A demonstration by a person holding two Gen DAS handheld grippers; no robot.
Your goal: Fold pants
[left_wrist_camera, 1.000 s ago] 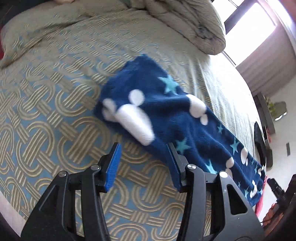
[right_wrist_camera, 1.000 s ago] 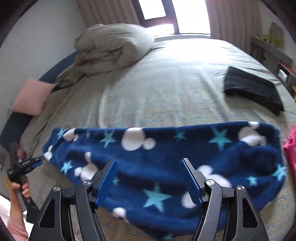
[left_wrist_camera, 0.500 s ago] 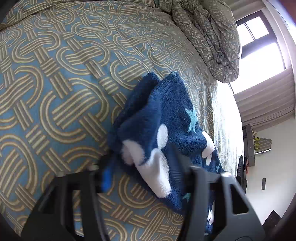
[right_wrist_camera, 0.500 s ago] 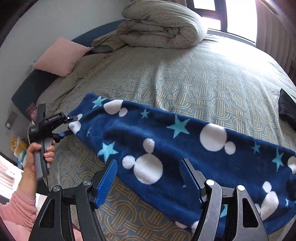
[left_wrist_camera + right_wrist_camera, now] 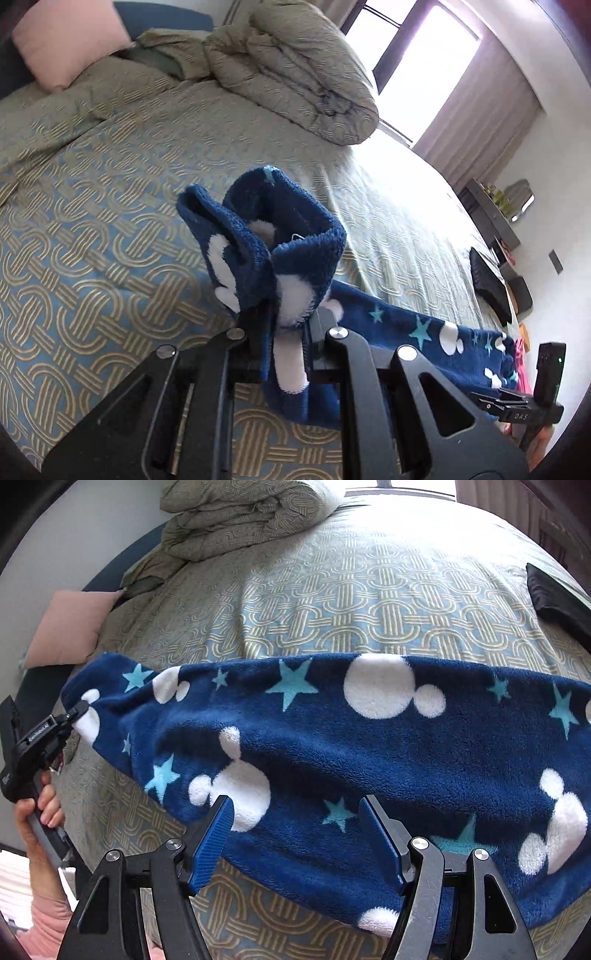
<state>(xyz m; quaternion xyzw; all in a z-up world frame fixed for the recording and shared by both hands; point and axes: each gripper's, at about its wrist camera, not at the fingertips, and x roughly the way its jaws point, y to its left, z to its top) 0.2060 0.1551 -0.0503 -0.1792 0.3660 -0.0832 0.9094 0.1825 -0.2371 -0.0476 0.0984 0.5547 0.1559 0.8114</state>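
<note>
The pants (image 5: 332, 746) are dark blue fleece with white mouse heads and light blue stars. They lie folded lengthwise across the patterned bed cover. My left gripper (image 5: 282, 321) is shut on one end of the pants (image 5: 258, 240) and holds it bunched above the bed. In the right wrist view the left gripper (image 5: 75, 712) pinches the pants' far left end. My right gripper (image 5: 295, 823) is open, its blue pads just above the near edge of the pants' middle, holding nothing.
A rolled grey-green duvet (image 5: 295, 70) and a pink pillow (image 5: 66, 631) lie at the bed's head. A folded black garment (image 5: 557, 598) lies at the far right of the bed. The bed cover (image 5: 351, 602) stretches beyond the pants. Something pink (image 5: 521, 354) sits by the pants' far end.
My left gripper has closed on the end of the pants and lifted it off the bed. My right gripper has come nearer the pants' middle, still open.
</note>
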